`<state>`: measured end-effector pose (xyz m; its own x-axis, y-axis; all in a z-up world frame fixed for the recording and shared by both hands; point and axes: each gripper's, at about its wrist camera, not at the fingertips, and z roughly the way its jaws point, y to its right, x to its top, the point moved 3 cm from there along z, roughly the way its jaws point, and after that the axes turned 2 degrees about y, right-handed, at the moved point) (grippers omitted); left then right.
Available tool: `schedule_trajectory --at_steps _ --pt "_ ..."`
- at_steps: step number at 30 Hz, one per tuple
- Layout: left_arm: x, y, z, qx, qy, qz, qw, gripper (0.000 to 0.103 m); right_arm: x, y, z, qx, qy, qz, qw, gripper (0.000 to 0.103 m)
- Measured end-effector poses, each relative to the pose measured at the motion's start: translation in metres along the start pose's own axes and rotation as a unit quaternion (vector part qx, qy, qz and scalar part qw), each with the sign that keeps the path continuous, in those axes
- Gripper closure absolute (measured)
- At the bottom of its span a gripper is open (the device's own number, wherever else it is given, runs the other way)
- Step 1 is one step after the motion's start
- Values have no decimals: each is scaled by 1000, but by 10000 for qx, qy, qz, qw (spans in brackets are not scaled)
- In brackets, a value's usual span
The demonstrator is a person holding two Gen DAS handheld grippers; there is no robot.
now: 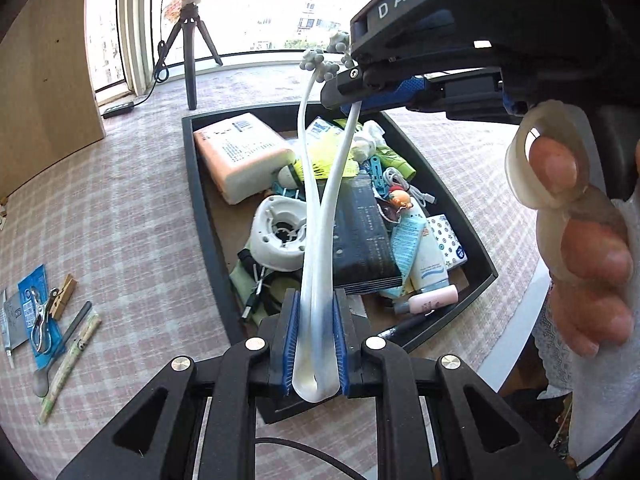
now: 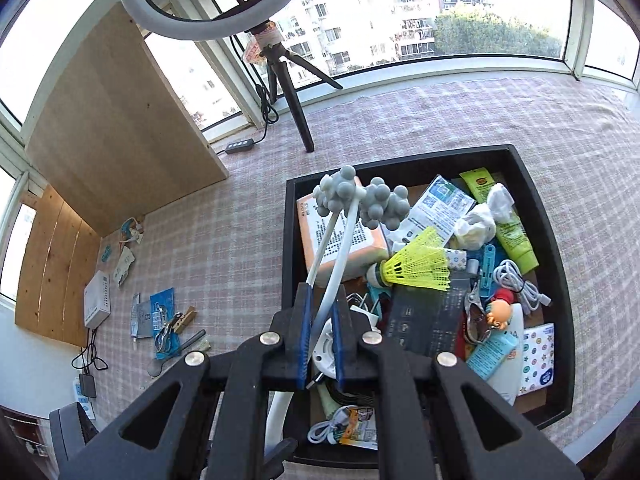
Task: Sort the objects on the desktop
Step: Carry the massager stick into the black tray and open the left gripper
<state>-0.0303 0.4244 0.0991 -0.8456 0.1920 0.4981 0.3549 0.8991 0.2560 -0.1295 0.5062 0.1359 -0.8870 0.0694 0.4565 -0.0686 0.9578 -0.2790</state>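
Much of the black tray (image 2: 554,240) is buried under its own clutter, so the lower items cannot be made out, and in the left wrist view the right gripper (image 1: 352,92) and the hand (image 1: 592,256) behind it block the tray's far right corner. The near end of the white massager (image 1: 320,240) drops out of sight below the fingers in the right wrist view.

The left gripper (image 1: 316,344) is closed to a narrow gap, its blue pads pressing both sides of the massager's U-shaped bend. The right gripper (image 2: 320,320) is also nearly closed around the 2 white arms further up; its pads look to be in contact with them, though how firmly they pinch cannot be told.

The massager is a bent white band whose 2 arms cross and end in 2 clusters of grey knobs (image 2: 362,200). It is held in the air above the tray, between the 2 grippers.

In the tray lie a yellow shuttlecock (image 2: 420,266), a dark box (image 2: 428,320), an orange-and-white pack (image 1: 240,152) and a green tube (image 2: 508,228). On the checked tablecloth (image 2: 440,116) to the left sit a wooden clothespin (image 1: 66,290) and a blue packet (image 1: 34,312). A ring light (image 2: 216,8) on a tripod stands beyond
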Motion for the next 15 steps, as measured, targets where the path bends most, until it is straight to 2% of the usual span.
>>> schedule_trajectory --at_steps 6,10,11,12,13,15 --pt "18 59 32 -56 -14 33 10000 88 22 70 -11 -187 3 93 9998 93" --pt "27 84 46 -119 -4 63 9999 86 33 100 -13 -186 -3 92 9998 92" --pt "29 86 48 -92 15 57 9999 81 34 105 -13 -163 -10 67 9998 90" --pt "31 88 48 -41 30 70 10000 65 36 109 -14 -188 -8 62 9998 77" --pt "33 89 47 -3 99 91 9999 58 37 112 -15 -237 24 60 9997 63" --pt "34 89 44 142 193 182 9995 59 39 117 -19 -294 135 1 9995 58"
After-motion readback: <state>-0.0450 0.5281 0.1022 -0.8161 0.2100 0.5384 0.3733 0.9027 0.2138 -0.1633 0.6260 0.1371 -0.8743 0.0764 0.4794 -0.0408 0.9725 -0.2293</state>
